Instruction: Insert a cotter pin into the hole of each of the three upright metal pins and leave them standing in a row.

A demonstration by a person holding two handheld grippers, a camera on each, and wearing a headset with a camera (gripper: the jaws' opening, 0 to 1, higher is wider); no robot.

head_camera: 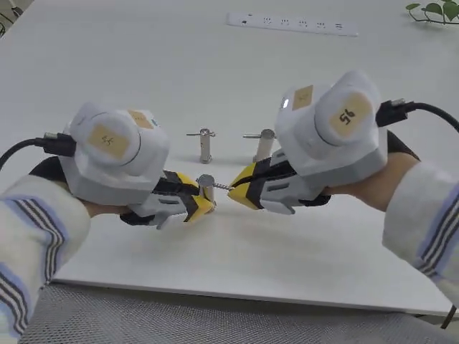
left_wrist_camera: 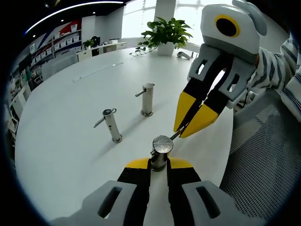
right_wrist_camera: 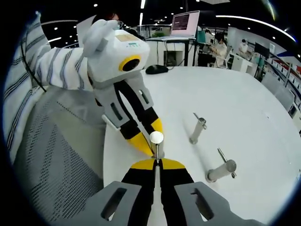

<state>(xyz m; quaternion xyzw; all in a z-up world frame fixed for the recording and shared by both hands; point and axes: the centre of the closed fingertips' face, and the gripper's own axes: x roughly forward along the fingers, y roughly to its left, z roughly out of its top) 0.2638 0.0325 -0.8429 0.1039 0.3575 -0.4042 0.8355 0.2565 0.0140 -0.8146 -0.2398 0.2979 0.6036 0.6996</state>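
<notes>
Yellow-tipped left gripper [left_wrist_camera: 159,165]: jaws drawn in narrow and clamped on the shaft of the near metal pin [left_wrist_camera: 162,144], just under its round flat head; whether the pin's foot rests on the table cannot be told. Right gripper [right_wrist_camera: 157,164]: jaws pressed almost together on a thin wire cotter pin [head_camera: 223,185], which runs roughly level from the yellow tips to the near metal pin and meets it just below the head. Whether its end has entered the hole cannot be told. Grippers set tip to tip, near but apart, the pin between them, low over the front of the white table [head_camera: 143,64]. Striped left sleeve [head_camera: 29,229] and striped right sleeve [head_camera: 427,215] at the outer edges of the head view. Beyond the grippers stand two more pins, upright, side by side and apart: middle metal pin [head_camera: 206,147], with first fitted cotter pin [head_camera: 194,134] crosswise through its top, and right-hand metal pin [head_camera: 265,145], with second fitted cotter pin [head_camera: 252,135] likewise. Far edge of table: white power strip [head_camera: 290,23], lying flat. Far right corner: leafy plant [head_camera: 432,10]. Below the table's near edge: grey mesh surface [head_camera: 215,319].
</notes>
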